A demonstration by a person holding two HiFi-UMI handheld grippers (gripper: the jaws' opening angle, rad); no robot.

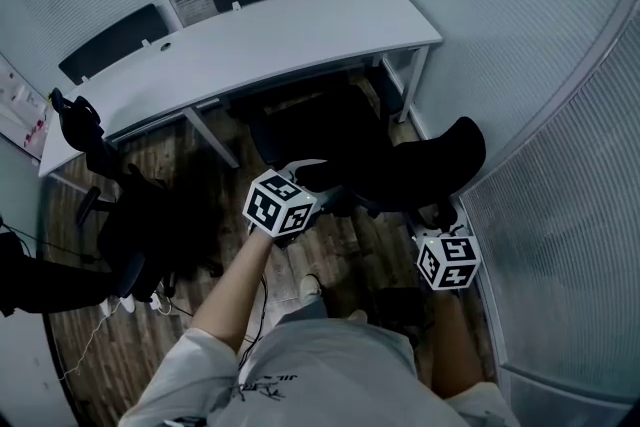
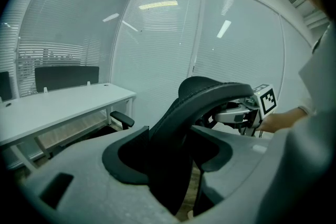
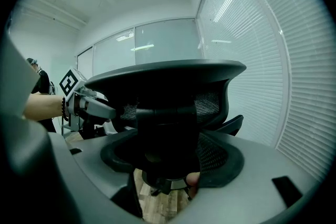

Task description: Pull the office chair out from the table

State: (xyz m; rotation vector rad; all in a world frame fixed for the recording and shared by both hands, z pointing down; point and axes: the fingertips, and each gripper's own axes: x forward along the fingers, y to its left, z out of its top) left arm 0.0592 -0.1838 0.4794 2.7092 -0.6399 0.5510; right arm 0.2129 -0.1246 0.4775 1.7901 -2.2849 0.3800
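The left gripper [image 1: 320, 177] has its jaws spread wide and closed on the left edge of the office chair [image 1: 405, 177]; the black backrest [image 2: 210, 93] fills the gap between its pads. The right gripper [image 1: 432, 215] clamps the backrest's right side the same way, jaws wide, with mesh against one pad. Both grippers tilt slightly downward, one at each side of the backrest. Beyond them the chair's seat reaches the near edge of the white surface [image 1: 300, 30], above the wood floor [image 1: 345, 250].
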